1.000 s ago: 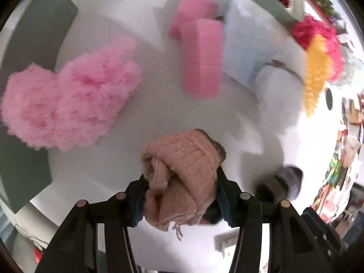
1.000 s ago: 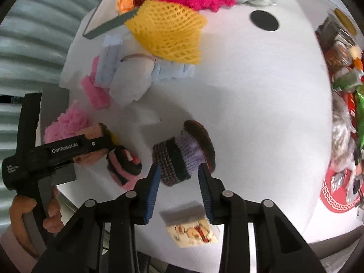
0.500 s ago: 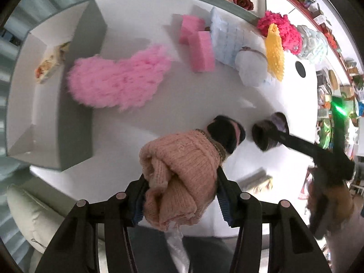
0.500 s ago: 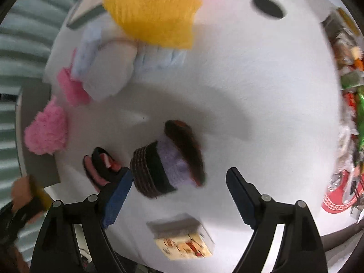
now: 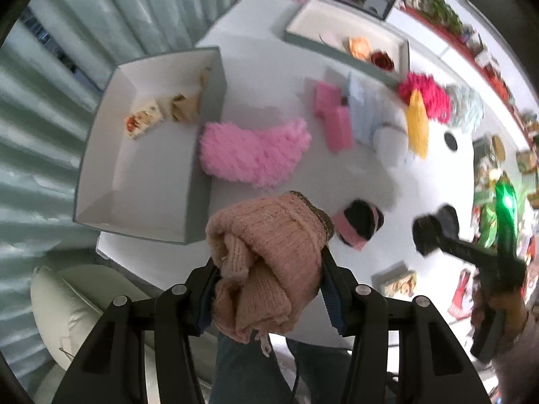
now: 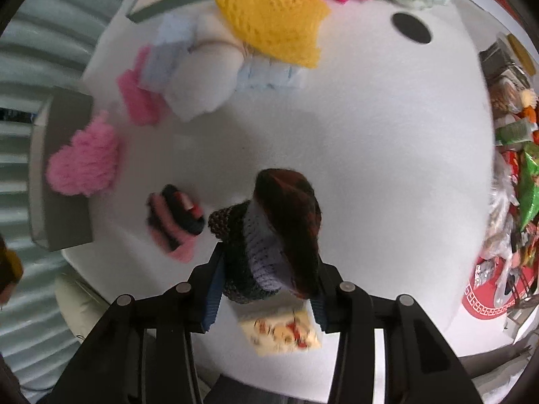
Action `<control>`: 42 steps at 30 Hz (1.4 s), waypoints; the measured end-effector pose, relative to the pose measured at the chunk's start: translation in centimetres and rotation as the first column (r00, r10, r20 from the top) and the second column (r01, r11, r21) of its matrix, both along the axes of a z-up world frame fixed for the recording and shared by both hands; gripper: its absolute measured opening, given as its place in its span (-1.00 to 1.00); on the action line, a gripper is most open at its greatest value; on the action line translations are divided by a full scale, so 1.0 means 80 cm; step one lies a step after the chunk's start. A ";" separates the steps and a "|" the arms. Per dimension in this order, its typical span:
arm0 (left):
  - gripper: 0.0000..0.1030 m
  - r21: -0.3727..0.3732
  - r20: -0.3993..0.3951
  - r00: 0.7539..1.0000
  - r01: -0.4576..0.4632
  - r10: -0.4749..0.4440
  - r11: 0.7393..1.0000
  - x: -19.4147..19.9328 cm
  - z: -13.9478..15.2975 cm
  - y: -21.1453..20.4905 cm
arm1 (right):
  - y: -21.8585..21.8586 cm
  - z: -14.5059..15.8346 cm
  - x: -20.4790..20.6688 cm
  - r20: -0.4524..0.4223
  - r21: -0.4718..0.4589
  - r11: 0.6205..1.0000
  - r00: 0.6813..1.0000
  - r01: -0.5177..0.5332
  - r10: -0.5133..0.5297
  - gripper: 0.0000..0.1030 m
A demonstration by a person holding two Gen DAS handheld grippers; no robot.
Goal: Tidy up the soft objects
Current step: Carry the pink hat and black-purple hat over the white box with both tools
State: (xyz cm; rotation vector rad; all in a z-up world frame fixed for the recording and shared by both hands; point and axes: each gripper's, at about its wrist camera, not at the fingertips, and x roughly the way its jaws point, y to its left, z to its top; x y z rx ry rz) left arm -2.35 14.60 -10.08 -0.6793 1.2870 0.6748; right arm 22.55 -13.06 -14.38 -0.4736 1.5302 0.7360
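Soft objects (image 5: 252, 155) scattered, round white table (image 6: 370, 134), ribbed pale-green curtain (image 5: 50, 101).

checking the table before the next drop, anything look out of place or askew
One oddity: a small printed packet lies alone near the table edge, just beyond the right gripper, while similar packets sit in the grey-sided box. The heap of soft items at the far side is jumbled, not damaged.
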 end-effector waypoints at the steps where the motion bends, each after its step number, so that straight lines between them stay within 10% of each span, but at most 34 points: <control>1: 0.05 0.008 0.009 1.000 -0.016 0.016 1.000 -0.003 0.005 0.003 | -0.003 0.012 -0.003 0.004 0.014 1.000 1.000 0.002 -0.002 -0.09; 15: 0.05 0.084 0.131 0.975 -0.190 0.178 0.978 -0.065 0.059 0.025 | 0.025 0.146 -0.034 0.111 0.214 0.970 0.989 -0.117 0.095 -0.08; 25: 0.05 0.100 0.160 0.960 -0.247 0.230 0.964 -0.113 0.062 0.067 | 0.064 0.153 -0.074 0.119 0.242 0.960 0.987 -0.138 0.111 -0.08; 42: 0.05 0.108 0.142 0.987 -0.088 0.073 0.990 -0.162 0.034 0.193 | 0.189 0.167 -0.167 0.171 0.285 0.953 0.984 -0.102 0.054 -0.08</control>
